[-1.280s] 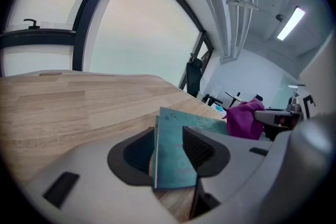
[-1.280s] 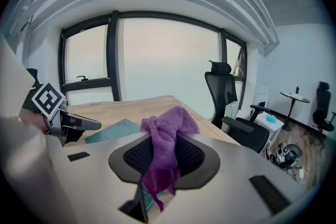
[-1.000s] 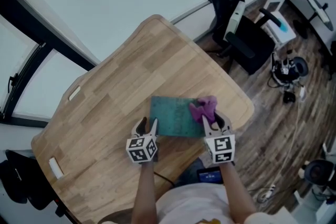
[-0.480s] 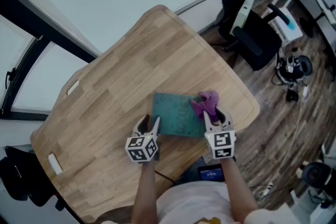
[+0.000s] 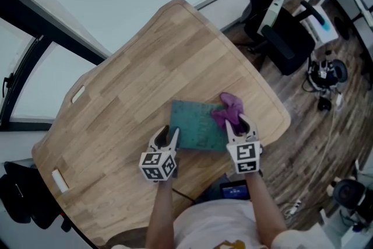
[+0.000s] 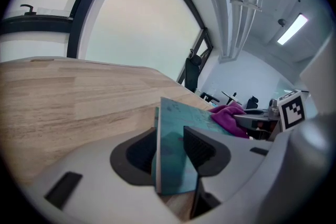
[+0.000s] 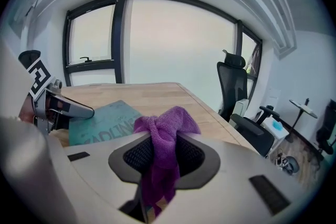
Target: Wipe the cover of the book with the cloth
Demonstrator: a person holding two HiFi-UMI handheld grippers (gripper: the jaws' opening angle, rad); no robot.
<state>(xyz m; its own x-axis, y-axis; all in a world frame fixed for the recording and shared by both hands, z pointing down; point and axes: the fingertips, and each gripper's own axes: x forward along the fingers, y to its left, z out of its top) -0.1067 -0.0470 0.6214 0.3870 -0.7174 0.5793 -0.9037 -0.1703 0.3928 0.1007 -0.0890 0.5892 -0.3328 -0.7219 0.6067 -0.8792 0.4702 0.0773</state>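
- Hardly anything has shifted: the book (image 5: 195,128) lies where it did on the near right part of the table (image 5: 134,84). The cloth (image 5: 228,111) has crept a little toward the book's far right corner and now pokes just past its far edge.
- The left gripper (image 5: 166,136) keeps its place at the book's near left corner. Its jaws have just been closing slightly, yet they stand wide apart with that corner between them. One jaw is beside the page edge and the other over the cover, and no firm pinch shows.
- The right gripper (image 5: 238,124) is clamped tight on the bunched cloth. A tuft stands above the pads (image 7: 190,156) and a tail hangs below.
- The wipe looks barely begun, with the cloth only at the right edge.
- To do it well, brace the near left corner so the thin book cannot slide. Lower the cloth until its soft bulk, not the hard jaw tips, meets the cover. Then draw it from right to left in overlapping passes, near edge to far.
- The cover is matte teal, flat and rectangular, with faint lettering; it will likely skate on smooth wood if pushed unbraced.
- The cloth is purple, fluffy and limp, so it will flatten under light pressure.
- The tabletop is pale planked wood with rounded corners.
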